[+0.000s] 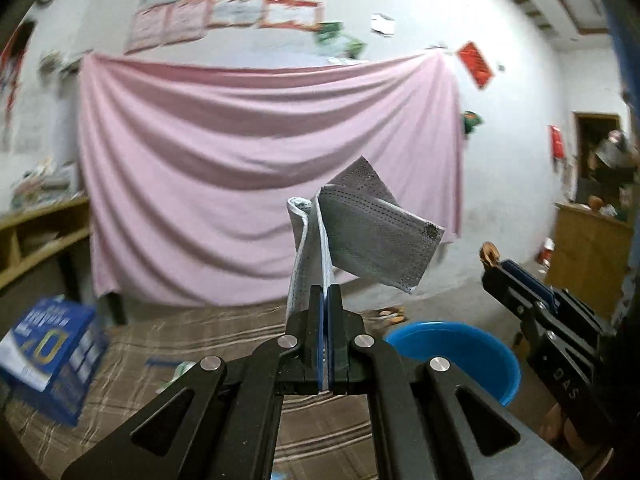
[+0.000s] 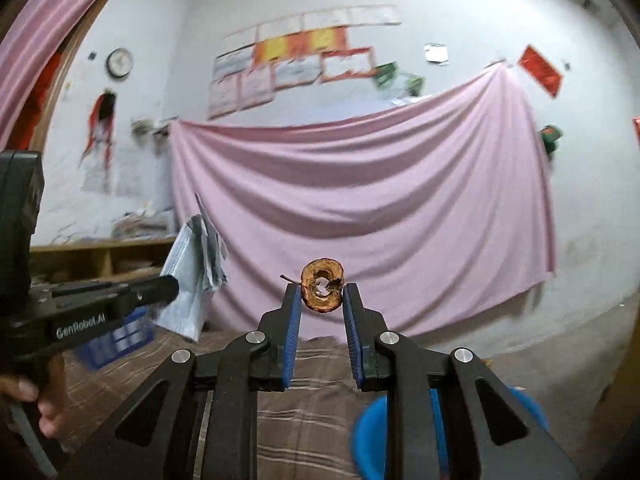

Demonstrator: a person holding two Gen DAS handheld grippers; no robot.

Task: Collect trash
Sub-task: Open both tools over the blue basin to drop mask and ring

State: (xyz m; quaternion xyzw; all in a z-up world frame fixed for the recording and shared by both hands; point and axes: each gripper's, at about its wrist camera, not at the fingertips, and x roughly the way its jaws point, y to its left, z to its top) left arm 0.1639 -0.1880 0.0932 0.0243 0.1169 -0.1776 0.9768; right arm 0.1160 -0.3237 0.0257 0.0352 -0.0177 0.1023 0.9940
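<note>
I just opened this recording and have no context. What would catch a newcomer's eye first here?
First, the big pink sheet draped across the back wall, filling both views. Next, what is held up before it: the left hand-held gripper is shut on a crumpled grey face mask, and the right hand-held gripper pinches a brown, dried apple slice. Below them a blue basin sits on a striped brown cloth.

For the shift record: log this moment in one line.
left gripper: shut on face mask | right gripper: shut on apple core | blue basin: below, nothing dropped yet
</note>
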